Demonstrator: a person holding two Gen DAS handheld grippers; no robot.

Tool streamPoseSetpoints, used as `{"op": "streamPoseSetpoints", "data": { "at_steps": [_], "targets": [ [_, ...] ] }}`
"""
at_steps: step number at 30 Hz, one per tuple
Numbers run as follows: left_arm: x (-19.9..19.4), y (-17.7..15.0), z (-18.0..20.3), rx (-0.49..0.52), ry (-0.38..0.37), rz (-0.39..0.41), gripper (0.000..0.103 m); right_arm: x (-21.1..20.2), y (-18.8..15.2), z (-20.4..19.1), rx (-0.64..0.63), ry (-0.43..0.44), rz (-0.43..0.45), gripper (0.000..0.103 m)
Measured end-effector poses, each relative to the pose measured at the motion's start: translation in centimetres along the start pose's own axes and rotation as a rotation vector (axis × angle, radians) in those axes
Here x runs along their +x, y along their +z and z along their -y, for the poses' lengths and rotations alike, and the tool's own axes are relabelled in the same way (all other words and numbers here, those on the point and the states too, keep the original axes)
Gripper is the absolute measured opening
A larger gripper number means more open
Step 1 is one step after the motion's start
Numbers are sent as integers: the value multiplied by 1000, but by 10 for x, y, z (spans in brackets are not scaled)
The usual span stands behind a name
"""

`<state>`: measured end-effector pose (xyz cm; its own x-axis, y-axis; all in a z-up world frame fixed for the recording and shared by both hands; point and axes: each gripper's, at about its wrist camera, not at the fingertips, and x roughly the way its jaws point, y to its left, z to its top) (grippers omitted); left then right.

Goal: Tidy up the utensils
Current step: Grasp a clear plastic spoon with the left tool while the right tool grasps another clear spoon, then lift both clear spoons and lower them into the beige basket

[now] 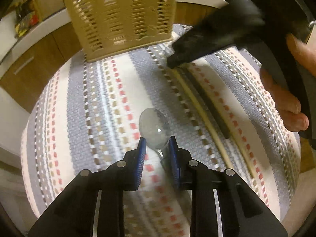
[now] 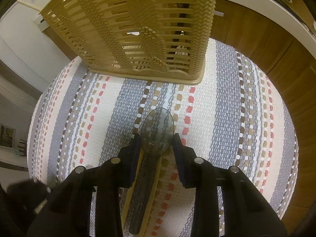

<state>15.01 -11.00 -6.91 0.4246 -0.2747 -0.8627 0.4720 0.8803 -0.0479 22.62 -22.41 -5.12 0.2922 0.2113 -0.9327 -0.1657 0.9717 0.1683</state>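
On the striped mat (image 1: 110, 102), near the beige basket (image 1: 120, 17), left tongs (image 1: 157, 148) straddle a clear spoon (image 1: 154, 128); right tongs (image 2: 157, 144) close around a dark-handled spoon (image 2: 158, 130) between chopsticks (image 2: 152, 187).

two spoons (image 1: 154, 127) flat on mat, beige basket (image 1: 120, 17) upright

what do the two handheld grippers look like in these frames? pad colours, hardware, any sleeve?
Left gripper: black angular linkage arms, round silver pivot pins, blue ribbed pads. Right gripper: same black linkage and silver pins, but dark navy, smoother-looking pads. Its black handle is gripped by a bare hand; no sleeve or cables visible.
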Motion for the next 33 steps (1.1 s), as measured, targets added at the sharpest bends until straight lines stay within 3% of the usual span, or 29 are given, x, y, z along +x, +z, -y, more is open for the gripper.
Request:
{"op": "streamPoseSetpoints", "data": {
  "at_steps": [3, 6, 10, 14, 18, 21, 22, 24, 28, 30, 33],
  "targets": [
    [-3, 3, -14, -22, -67, -10, 20, -1, -3, 0, -1, 1, -2, 30],
    [-3, 5, -23, -18, -60, -21, 20, -5, -6, 1, -1, 3, 3, 30],
    [-7, 6, -33, -33, -127, -76, 24, -12, -8, 8, 1, 8, 8, 30],
    [-2, 10, -28, -19, -113, -157, 35, -12, -12, 10, -5, 9, -1, 30],
    [12, 22, -11, 10, -48, -236, 34, -4, -14, 1, -37, -14, -12, 30],
    [24, 33, 2, 66, 58, -260, 10, -7, -17, -3, -49, -12, 0, 30],
    [24, 34, 3, 68, 58, -260, 10, -9, -18, -4, -47, -10, 9, 30],
    [22, 34, 1, 46, 47, -240, 9, -13, -20, -7, -53, -9, 38, 30],
    [7, 34, -16, -77, -47, -93, 9, -35, -31, -10, -75, 28, 130, 30],
    [-9, 34, -23, -133, -98, 19, 9, -48, -37, -10, -78, 66, 181, 30],
    [-34, 33, -31, -188, -131, 145, 10, -65, -46, -12, -100, 82, 261, 29]
  ]
}}
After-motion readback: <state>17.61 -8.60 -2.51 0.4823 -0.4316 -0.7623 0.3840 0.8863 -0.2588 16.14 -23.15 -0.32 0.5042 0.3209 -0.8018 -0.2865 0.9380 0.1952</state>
